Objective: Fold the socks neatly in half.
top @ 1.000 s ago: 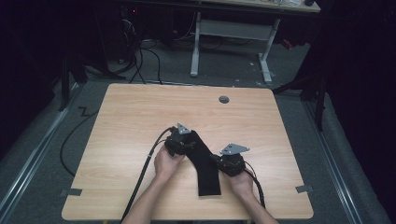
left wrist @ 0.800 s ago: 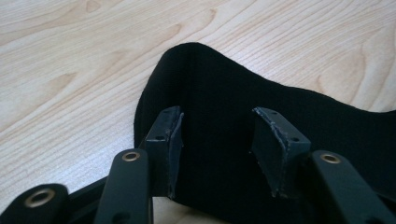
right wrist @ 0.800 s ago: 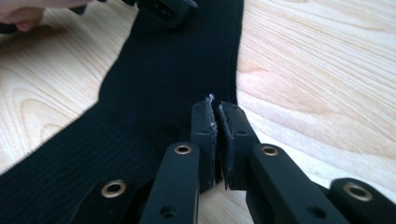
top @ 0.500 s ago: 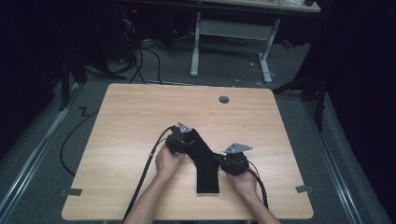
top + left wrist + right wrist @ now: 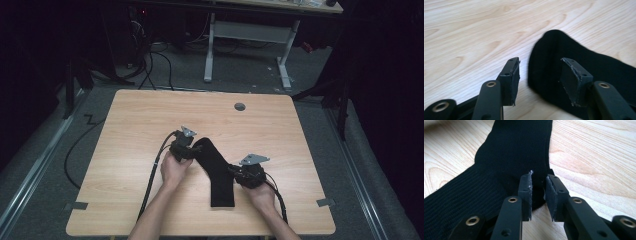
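**A:** What has changed at the right gripper (image 5: 538,195)?

**B:** Its jaws have just been opening. In the right gripper view they stand a narrow gap apart at the heel edge of the black sock (image 5: 216,170), the pads clear of the cloth, nothing pinched. A second ago, in the high view, that gripper was at the same spot on the sock's bend; it sits there now with its hold let go.

**A:** And the left gripper (image 5: 540,75)?

**B:** Spread wide at the sock's rounded toe end. One pad hangs over bare wood, the other over black fabric; neither presses on it. Those jaws, too, have opened a little further.

**A:** Where does the sock lie?

**B:** Flat on the wooden table (image 5: 130,125), bent like a boomerang between the two hands, its toe by the left gripper, its cuff toward the near edge.

**A:** Meaning?

**B:** Likely the smoothing is done and the sock has been laid down; the next move may be a fresh grip for folding.
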`<state>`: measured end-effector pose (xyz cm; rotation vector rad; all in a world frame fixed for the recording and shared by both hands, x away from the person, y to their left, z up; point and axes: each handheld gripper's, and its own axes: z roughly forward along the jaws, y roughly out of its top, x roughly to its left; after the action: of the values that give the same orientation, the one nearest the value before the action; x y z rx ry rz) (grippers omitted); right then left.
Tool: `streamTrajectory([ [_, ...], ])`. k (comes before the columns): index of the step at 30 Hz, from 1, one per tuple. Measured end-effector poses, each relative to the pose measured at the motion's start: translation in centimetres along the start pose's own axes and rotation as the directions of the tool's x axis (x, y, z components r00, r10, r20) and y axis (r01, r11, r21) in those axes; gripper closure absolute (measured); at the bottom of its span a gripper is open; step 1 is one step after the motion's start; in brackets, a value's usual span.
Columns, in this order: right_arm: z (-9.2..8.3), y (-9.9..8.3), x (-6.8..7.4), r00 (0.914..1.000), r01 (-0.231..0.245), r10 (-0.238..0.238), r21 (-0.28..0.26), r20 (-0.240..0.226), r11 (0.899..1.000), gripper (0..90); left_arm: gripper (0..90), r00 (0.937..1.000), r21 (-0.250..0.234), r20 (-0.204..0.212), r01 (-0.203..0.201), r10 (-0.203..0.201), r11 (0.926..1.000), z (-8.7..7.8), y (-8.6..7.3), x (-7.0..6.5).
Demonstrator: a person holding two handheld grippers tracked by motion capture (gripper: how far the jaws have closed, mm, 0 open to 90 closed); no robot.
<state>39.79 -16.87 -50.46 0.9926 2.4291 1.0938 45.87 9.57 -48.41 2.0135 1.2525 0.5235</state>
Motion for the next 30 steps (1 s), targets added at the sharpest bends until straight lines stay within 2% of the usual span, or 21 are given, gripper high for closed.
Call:
streamTrajectory([
  [5, 0.0, -0.2, 0.0, 1.0000, 0.004, -0.004, -0.007, 0.005, 1.000, 72.5, 49.8, 0.9998, 0.003, -0.016, 0.014, -0.014, 0.9999, 0.1, 0.0, 0.6],
  [10, -0.1, -0.3, -0.2, 1.0000, -0.002, 0.002, -0.006, -0.004, 1.000, 72.0, 50.8, 0.9992, 0.020, -0.014, 0.038, -0.038, 0.9991, 0.8, -0.3, 1.0],
  [25, -0.1, -0.3, -0.2, 1.0000, 0.003, -0.003, -0.005, -0.007, 1.000, 72.1, 55.9, 0.9980, 0.019, 0.041, 0.048, -0.049, 0.9987, 2.0, 0.1, 0.7],
  [28, -0.1, -0.3, -0.3, 0.9999, 0.004, -0.004, -0.002, -0.010, 1.000, 72.2, 61.2, 0.9979, 0.017, 0.053, 0.036, -0.037, 0.9992, 2.1, 0.1, 0.6],
  [30, -0.1, -0.2, -0.3, 0.9999, 0.007, -0.007, 0.001, -0.009, 1.000, 72.1, 68.5, 0.9971, 0.018, 0.071, 0.025, -0.026, 0.9995, 2.1, 0.1, 0.5],
])
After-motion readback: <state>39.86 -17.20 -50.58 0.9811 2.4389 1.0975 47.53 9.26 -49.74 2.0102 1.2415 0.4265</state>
